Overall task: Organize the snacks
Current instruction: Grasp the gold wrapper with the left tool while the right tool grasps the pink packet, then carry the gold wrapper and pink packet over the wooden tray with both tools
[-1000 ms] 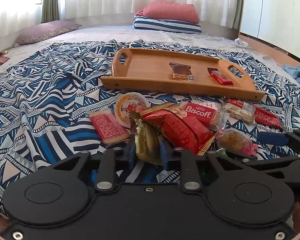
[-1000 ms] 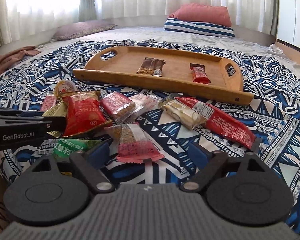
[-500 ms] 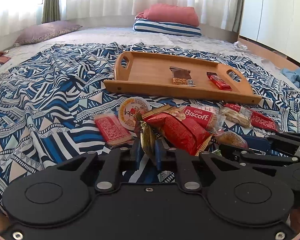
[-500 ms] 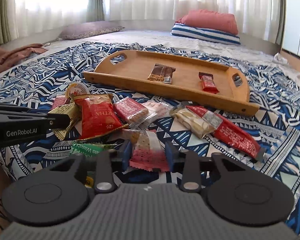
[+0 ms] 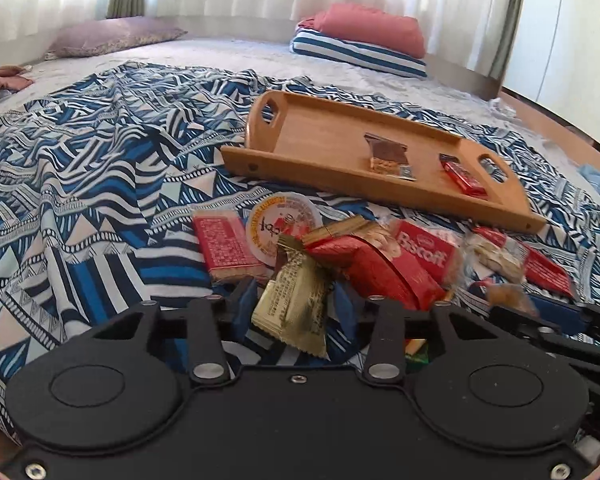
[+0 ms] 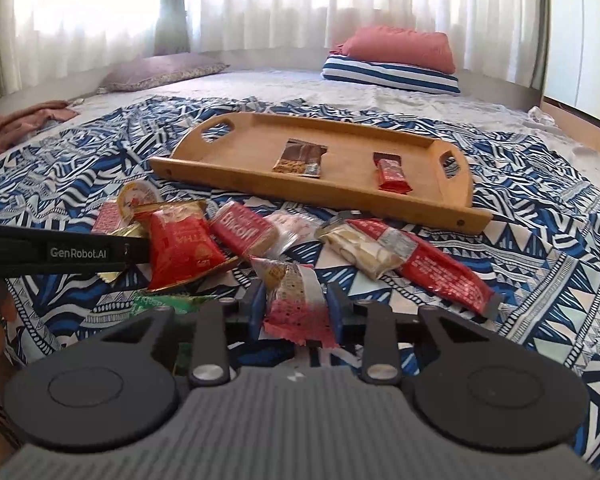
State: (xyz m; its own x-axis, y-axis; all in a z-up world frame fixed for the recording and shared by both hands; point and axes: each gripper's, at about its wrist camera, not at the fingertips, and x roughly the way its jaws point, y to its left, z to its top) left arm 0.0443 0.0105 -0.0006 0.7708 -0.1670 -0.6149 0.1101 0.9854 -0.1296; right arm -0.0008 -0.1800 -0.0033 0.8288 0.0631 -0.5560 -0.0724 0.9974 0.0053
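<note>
Left tongs [image 5: 296, 304] just widened, loosely pinching crinkled gold foil packet [image 5: 294, 304]; may slip. Right tongs [image 6: 296, 306] pinching red-and-clear wafer packet [image 6: 296, 300]; wooden handled tray [image 6: 320, 194] ahead.

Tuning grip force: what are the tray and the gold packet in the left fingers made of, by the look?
Tray: looks like wood, maybe bamboo; warm tan, smooth satin finish, cut-out handles. Gold packet: thin metallised film or foil, probably; shiny, creased, crimped ends, printed text. It sits between the left fingers, whose jaws have just been opening.
</note>
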